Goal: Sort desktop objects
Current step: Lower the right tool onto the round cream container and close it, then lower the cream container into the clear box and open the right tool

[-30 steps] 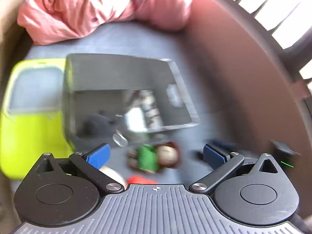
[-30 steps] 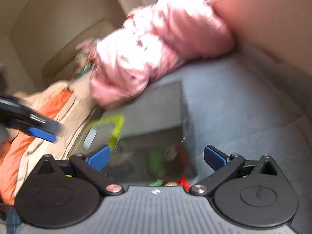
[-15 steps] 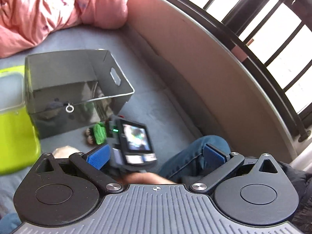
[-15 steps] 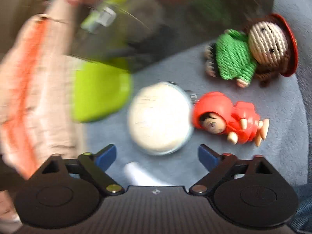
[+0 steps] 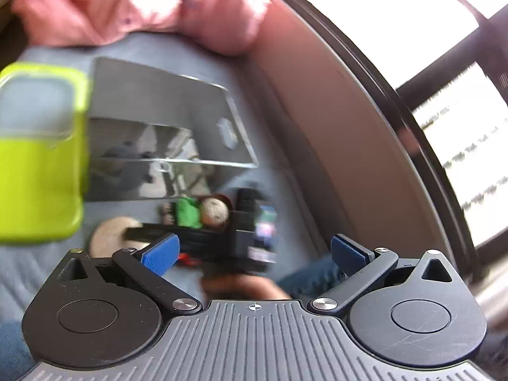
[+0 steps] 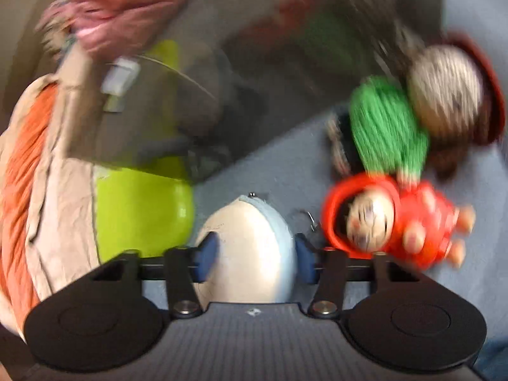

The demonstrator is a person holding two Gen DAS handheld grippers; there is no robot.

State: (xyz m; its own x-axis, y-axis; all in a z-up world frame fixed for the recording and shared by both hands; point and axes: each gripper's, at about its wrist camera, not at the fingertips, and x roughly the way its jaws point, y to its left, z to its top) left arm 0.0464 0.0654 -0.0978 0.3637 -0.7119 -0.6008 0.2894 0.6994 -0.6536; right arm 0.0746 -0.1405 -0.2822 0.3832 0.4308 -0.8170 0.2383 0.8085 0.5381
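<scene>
Right gripper [image 6: 252, 252] closing around one white-and-blue round pouch [image 6: 246, 247] on grey cushion [image 6: 285, 158], pads at its sides, left gripper [image 5: 252, 250] spread wide, empty, two dolls, one red [image 6: 397, 219], one green-knitted [image 6: 412, 117], one grey box [image 5: 165, 111], one lime-green bin [image 5: 38, 174]

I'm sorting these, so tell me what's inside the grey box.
Nothing certain. The grey box shows mostly bare grey walls in the left wrist view; its shiny front panel only mirrors the room. Its floor is blurred and partly hidden, so small items could lie there unseen.
</scene>
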